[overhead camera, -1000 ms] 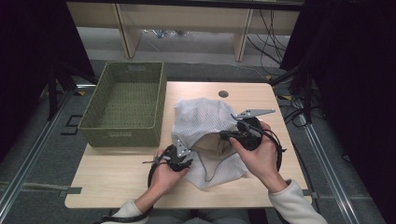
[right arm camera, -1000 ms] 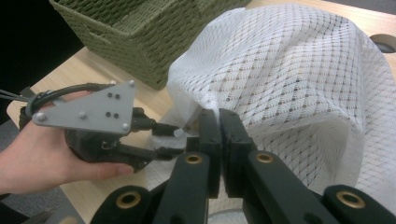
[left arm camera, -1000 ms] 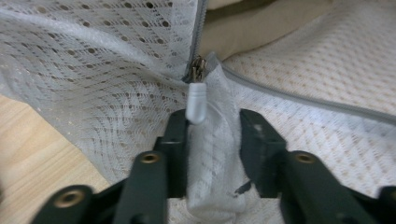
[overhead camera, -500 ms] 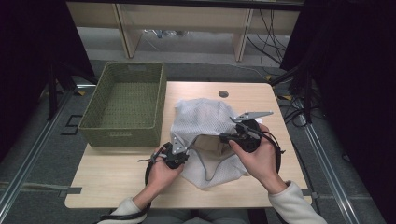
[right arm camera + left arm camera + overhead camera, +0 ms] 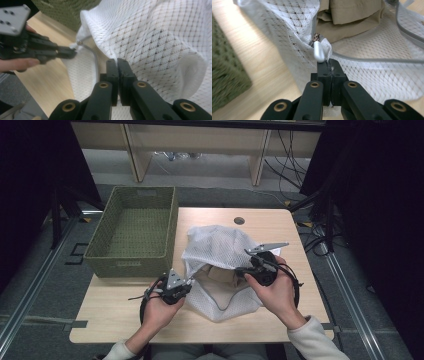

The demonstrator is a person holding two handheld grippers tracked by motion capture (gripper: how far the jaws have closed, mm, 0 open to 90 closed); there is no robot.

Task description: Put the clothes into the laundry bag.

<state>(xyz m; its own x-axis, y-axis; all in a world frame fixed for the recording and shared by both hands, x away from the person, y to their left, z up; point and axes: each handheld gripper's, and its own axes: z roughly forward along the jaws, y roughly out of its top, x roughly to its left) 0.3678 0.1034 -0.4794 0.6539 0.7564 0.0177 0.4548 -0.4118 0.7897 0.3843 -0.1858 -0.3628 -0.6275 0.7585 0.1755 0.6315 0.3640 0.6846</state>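
Two grippers, left (image 5: 187, 282) and right (image 5: 239, 270), have their jaws shut on the soft, light, floppy white mesh laundry bag (image 5: 220, 247) mid-tabletop, best held at its zipper edge (image 5: 362, 60).

A green woven basket (image 5: 132, 232) is set on the far left part of the light wooden counter (image 5: 295, 317), its left side reaching past the counter's edge. A small dark round hole (image 5: 239, 220) is seen near the counter's far edge. Black cables (image 5: 287, 167) are strewn across the floor beyond it.
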